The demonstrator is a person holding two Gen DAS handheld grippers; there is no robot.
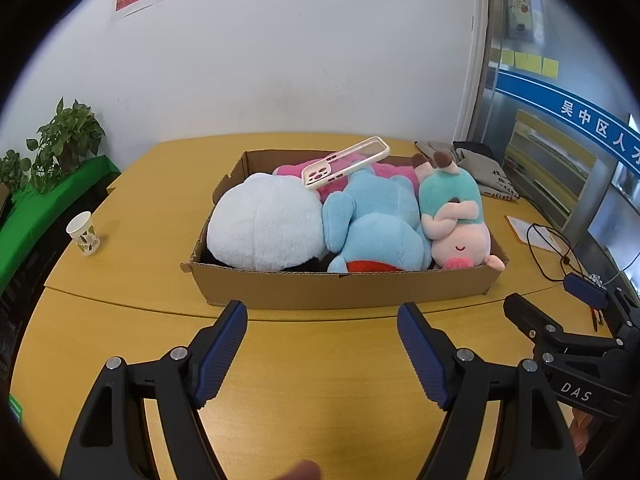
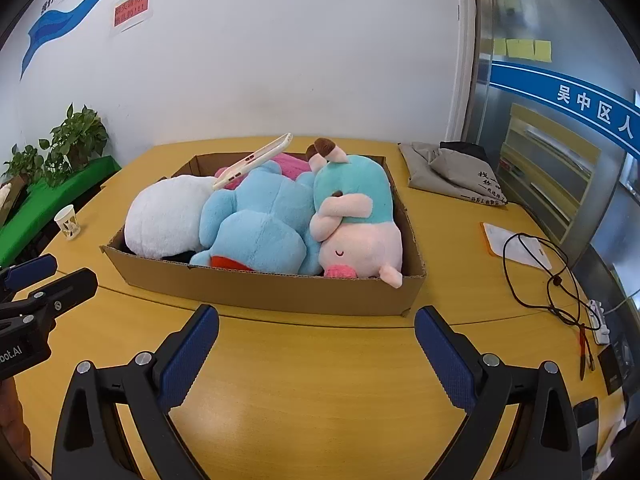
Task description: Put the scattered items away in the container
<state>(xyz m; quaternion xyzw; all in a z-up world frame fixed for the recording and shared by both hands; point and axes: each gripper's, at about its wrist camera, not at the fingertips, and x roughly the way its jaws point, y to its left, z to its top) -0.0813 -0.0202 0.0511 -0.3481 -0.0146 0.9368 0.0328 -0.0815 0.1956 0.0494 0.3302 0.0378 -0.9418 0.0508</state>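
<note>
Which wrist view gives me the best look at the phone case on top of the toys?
The left wrist view: the phone case shows its broad face, with camera cutouts visible. The right wrist view shows the same case almost edge-on, a thin strip leaning on the plush toys.

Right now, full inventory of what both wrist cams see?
cardboard box: 1, brown, centre of table
white plush: 1, box, left side
blue plush: 1, box, middle
pink plush: 1, box, rear, mostly buried
pig plush: 1, pink and teal, box, right side
phone case: 1, cream, tilted atop the plushes
paper cup: 1, white, table's left edge
cloth bag: 1, grey, table, far right
black cord: 1, table, right
table: 1, yellow wood
plants: green, left, off the table
left gripper: jaws open, empty
right gripper: jaws open, empty
</note>
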